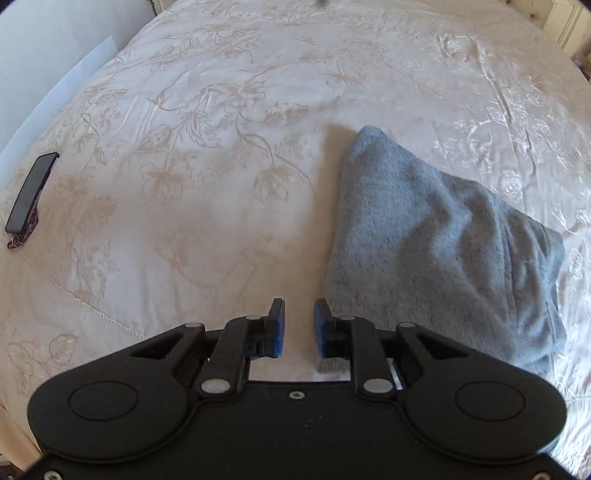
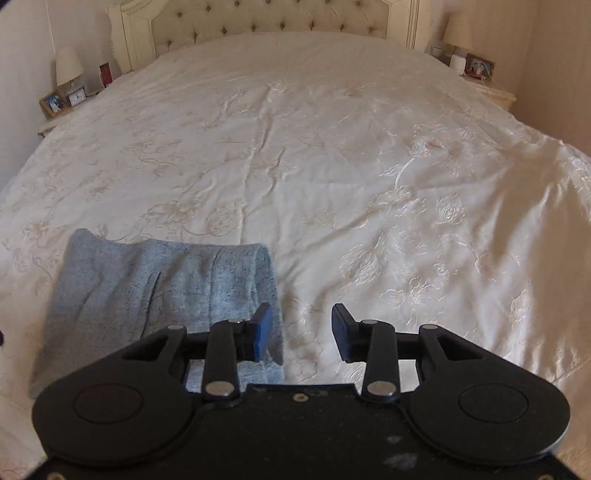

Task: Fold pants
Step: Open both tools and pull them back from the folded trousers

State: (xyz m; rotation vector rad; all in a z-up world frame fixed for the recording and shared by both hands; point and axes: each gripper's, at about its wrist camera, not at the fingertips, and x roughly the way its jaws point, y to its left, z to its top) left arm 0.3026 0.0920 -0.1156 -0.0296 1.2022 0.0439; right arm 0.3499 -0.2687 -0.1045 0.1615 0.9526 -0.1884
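The grey knit pants (image 1: 436,236) lie folded into a compact bundle on the cream bedspread (image 1: 221,129). In the left wrist view they sit to the right of my left gripper (image 1: 298,325), which is open and empty just beside their near left edge. In the right wrist view the pants (image 2: 155,288) lie at the lower left. My right gripper (image 2: 301,330) is open and empty above the bedspread (image 2: 332,166), its left finger (image 2: 263,330) over the pants' right edge.
A black phone (image 1: 31,192) lies near the bed's left edge. A tufted headboard (image 2: 273,18) stands at the far end. Nightstands with lamps and photo frames flank it on the left (image 2: 64,88) and on the right (image 2: 476,70).
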